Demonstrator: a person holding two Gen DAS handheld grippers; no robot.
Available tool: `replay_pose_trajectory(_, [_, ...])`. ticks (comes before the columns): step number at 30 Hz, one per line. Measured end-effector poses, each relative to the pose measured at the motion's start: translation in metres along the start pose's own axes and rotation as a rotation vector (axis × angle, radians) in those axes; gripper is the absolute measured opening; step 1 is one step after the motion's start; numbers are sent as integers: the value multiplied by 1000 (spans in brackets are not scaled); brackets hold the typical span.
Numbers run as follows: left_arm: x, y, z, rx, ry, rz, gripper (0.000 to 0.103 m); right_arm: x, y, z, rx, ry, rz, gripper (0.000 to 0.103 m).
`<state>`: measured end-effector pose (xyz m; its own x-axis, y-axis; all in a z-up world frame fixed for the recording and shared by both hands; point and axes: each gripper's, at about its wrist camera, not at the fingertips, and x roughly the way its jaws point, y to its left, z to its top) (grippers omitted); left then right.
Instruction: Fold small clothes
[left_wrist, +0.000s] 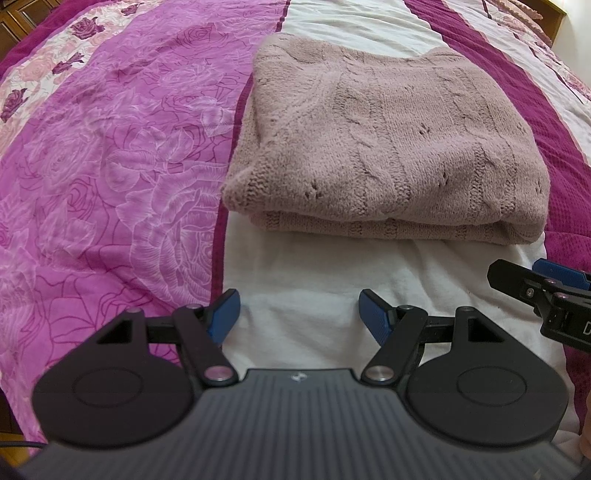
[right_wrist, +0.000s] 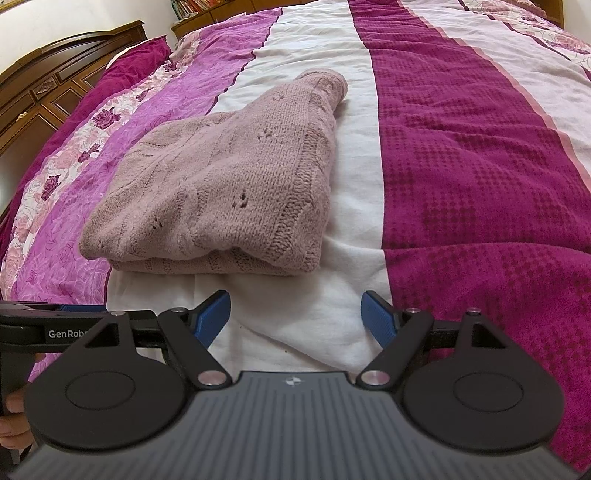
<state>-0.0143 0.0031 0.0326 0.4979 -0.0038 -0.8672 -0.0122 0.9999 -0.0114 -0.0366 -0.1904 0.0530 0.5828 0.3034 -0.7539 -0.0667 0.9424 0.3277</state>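
Pink and magenta floral bedding (left_wrist: 110, 155) with a white stripe filled the left wrist view, where the folded mauve cable-knit sweater (left_wrist: 388, 147) lay ahead of the left gripper (left_wrist: 299, 312), its blue ridged pads spread wide and empty. From the right wrist, the chunky sweater (right_wrist: 221, 192) sat ahead and left of the right gripper (right_wrist: 295, 314), likewise agape over white cloth, untouched.

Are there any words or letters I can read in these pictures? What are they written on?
"GenRob", cut off by the black disc: on the side of the left gripper in the right wrist view.
One white letter, maybe "D", cut off at the edge: on the right gripper in the left wrist view.
Book spines: too small to read.
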Motion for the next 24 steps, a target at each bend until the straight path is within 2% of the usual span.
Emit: replay_pose_trajectory(24, [-2,3,-2,-10,2,-2,73,0,-1,0,0,0,0,83])
